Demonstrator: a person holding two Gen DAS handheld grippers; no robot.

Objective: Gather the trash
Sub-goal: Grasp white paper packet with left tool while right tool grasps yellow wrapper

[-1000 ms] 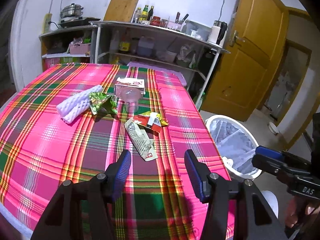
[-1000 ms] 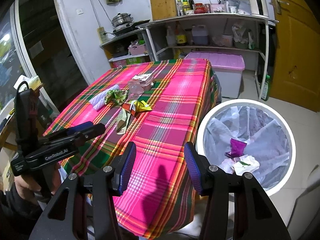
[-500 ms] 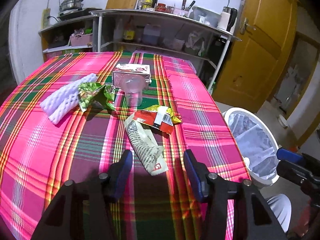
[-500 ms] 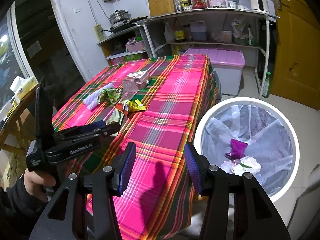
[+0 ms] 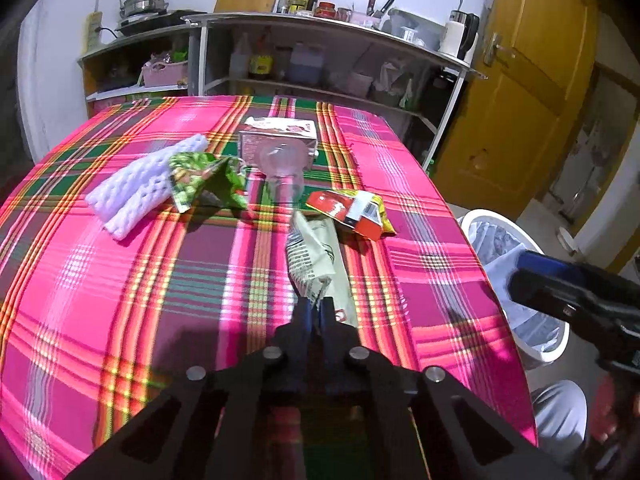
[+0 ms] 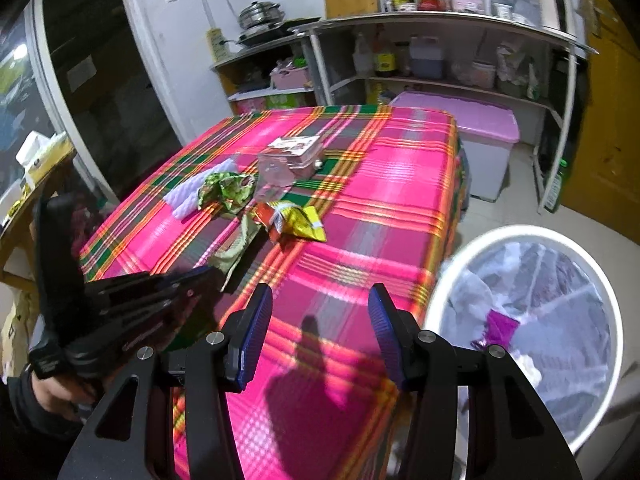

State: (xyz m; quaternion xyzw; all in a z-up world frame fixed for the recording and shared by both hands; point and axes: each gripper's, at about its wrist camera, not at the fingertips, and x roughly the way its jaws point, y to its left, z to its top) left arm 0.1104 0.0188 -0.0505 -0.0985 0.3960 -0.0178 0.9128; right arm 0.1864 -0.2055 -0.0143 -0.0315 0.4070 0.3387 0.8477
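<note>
On the pink plaid tablecloth (image 5: pixel 120 280) lies a pale green wrapper (image 5: pixel 312 252), and my left gripper (image 5: pixel 316 304) is shut on its near end. From the right wrist view, that wrapper (image 6: pixel 236 248) runs out from the left gripper (image 6: pixel 200 276). Further back lie a red-yellow snack bag (image 5: pixel 352 212), a green crumpled wrapper (image 5: pixel 204 180), a white foam net (image 5: pixel 140 188), a clear plastic cup (image 5: pixel 284 172) and a small carton (image 5: pixel 280 136). My right gripper (image 6: pixel 320 300) stands open over the table's near corner, with nothing between its fingers.
A white bin (image 6: pixel 520 232) with a clear liner stands on the floor right of the table, with a purple wrapper (image 6: pixel 500 328) inside. Behind the table are metal shelves (image 5: pixel 320 32), a pink-lidded storage box (image 6: pixel 472 120) and a yellow door (image 5: pixel 520 100).
My left gripper moved forward and down and its jaws closed on the near end of the pale green wrapper. The right gripper shifted left, from the bin towards the table.
</note>
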